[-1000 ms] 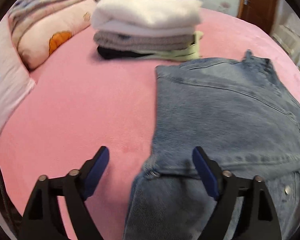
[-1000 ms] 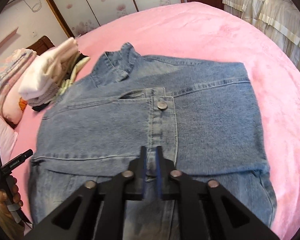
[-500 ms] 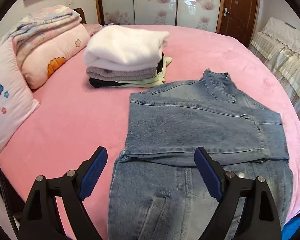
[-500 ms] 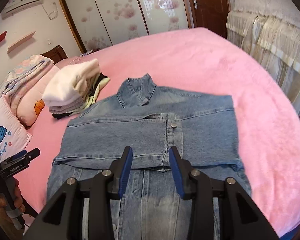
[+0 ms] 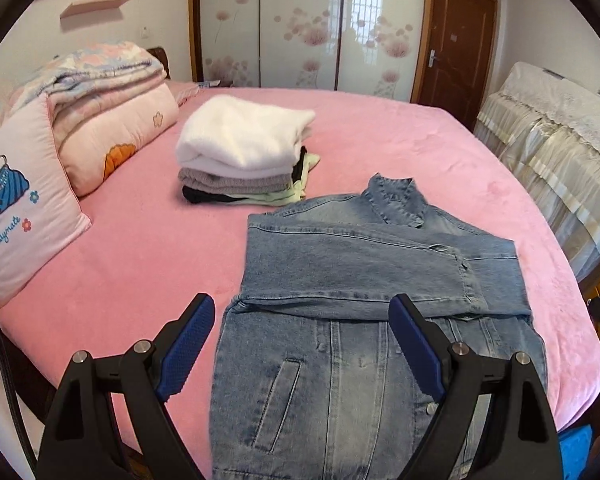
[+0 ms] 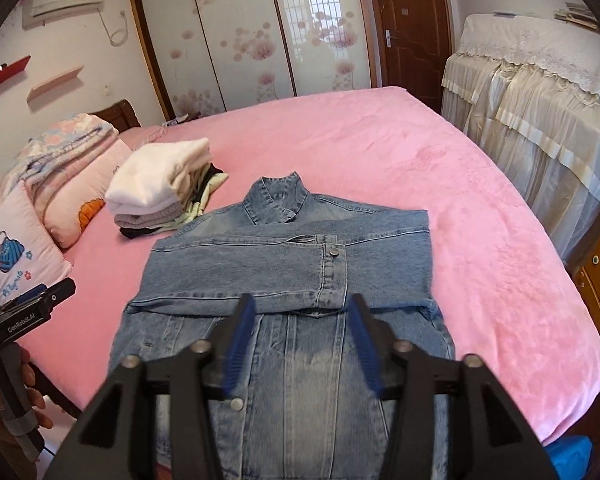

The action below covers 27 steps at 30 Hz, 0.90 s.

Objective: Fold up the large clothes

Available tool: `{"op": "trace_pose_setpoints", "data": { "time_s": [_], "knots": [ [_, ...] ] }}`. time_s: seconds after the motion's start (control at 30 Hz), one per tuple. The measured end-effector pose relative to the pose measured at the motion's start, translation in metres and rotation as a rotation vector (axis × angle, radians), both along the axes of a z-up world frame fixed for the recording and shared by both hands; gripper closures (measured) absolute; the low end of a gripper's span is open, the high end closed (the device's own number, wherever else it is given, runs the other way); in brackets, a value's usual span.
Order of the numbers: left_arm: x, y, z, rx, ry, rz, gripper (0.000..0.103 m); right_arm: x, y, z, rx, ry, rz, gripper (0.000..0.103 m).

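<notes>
A faded blue denim jacket (image 6: 284, 276) lies flat on the pink plush bedspread (image 6: 440, 184), collar toward the far side, both sleeves folded across its chest so that they overlap in a band. Above its near hem hangs the left gripper (image 5: 302, 344), black with blue ribbed pads, its jaws spread wide with nothing between them. The right gripper (image 6: 302, 340) hangs over the jacket's button placket, clear of the cloth, and its jaws are opening with nothing pinched in them. Just beyond the jacket's left shoulder sits a stack of folded clothes topped by a fluffy white sweater (image 5: 240, 148). Pink cartoon-print pillows (image 5: 24, 200) lean at the head of the bed.
</notes>
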<state>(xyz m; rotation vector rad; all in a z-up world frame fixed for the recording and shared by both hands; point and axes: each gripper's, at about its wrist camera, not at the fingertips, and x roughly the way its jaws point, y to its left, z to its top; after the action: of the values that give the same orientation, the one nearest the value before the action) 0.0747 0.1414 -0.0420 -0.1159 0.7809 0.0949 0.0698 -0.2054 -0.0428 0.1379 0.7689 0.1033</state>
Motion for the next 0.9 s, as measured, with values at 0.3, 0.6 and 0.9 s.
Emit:
{"op": "trace_pose_setpoints", "data": {
  "time_s": [0.3, 0.6, 0.9],
  "knots": [
    [-0.056, 0.021, -0.015, -0.056, -0.014, -0.071, 0.015, -0.06, 0.006, 0.001, -0.05, -0.108, 0.096, 0.037],
    [-0.09, 0.048, -0.097, -0.042, 0.083, -0.123, 0.015, -0.087, -0.014, -0.059, -0.104, -0.028, 0.107, 0.034],
    [-0.105, 0.067, -0.175, -0.067, 0.24, -0.091, 0.015, -0.097, -0.06, -0.117, -0.104, 0.107, 0.063, 0.034]
  ]
}}
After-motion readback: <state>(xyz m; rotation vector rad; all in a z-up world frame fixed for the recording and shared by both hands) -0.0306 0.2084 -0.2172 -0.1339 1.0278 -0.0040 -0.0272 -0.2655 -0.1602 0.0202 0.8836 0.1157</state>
